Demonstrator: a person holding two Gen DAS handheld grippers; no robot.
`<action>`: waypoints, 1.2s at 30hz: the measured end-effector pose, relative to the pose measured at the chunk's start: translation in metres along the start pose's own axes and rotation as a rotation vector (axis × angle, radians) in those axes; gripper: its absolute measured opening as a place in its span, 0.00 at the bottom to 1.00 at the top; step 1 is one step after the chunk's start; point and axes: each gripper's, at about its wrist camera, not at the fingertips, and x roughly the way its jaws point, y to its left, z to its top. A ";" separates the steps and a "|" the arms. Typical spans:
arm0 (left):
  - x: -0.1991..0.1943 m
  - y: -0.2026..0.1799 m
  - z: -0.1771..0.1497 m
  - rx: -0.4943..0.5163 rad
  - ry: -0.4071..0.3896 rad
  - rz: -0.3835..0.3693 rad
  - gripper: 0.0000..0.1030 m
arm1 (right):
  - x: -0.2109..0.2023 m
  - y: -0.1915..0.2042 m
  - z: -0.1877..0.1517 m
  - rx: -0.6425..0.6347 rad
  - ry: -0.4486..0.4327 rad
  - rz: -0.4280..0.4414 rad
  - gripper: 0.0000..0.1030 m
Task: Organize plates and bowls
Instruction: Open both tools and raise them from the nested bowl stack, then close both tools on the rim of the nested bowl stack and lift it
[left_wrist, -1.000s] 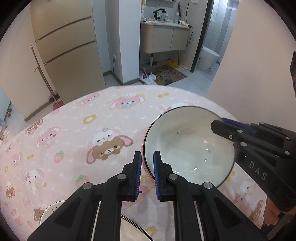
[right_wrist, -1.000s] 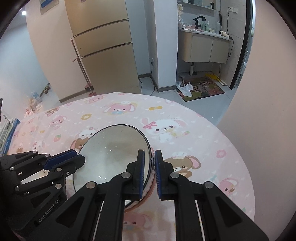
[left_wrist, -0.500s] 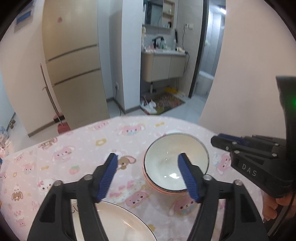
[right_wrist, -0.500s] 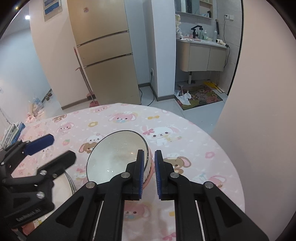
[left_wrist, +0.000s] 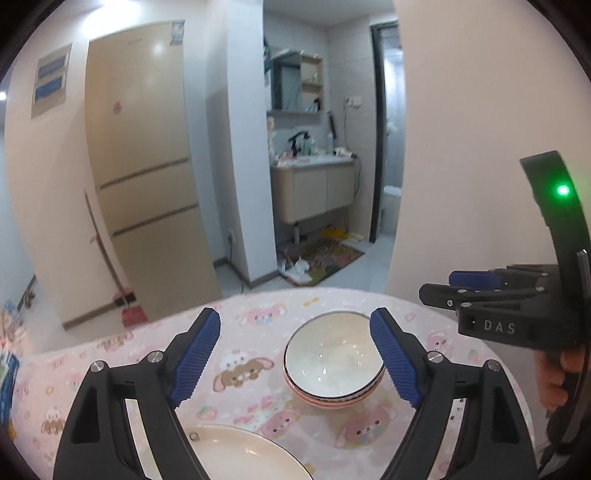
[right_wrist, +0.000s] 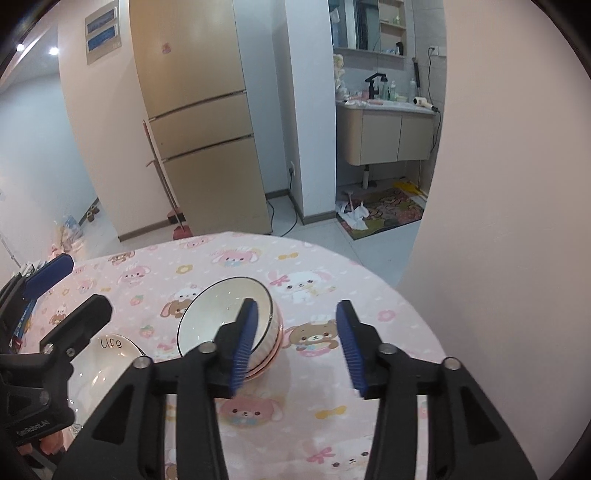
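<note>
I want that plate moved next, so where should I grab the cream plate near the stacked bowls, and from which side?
Take the cream plate by its rim from the near side: it lies flat and shallow, and the stacked bowls stand beyond it.

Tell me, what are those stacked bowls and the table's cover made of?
Stacked bowls: probably glazed ceramic, since the white insides are glossy with sharp glints, and the rims are dark. Table cover: it looks like soft printed fabric, matte pink with cartoon animals, though coated cloth is possible.
</note>
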 end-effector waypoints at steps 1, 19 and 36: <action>-0.003 0.001 0.000 0.002 -0.021 0.006 0.87 | -0.002 -0.001 0.000 -0.005 -0.003 0.006 0.49; 0.045 0.045 -0.019 -0.124 0.063 -0.003 1.00 | 0.070 -0.011 -0.003 0.095 0.197 0.205 0.07; 0.093 0.044 -0.031 -0.120 0.206 -0.056 1.00 | 0.103 -0.017 -0.015 0.111 0.198 0.253 0.66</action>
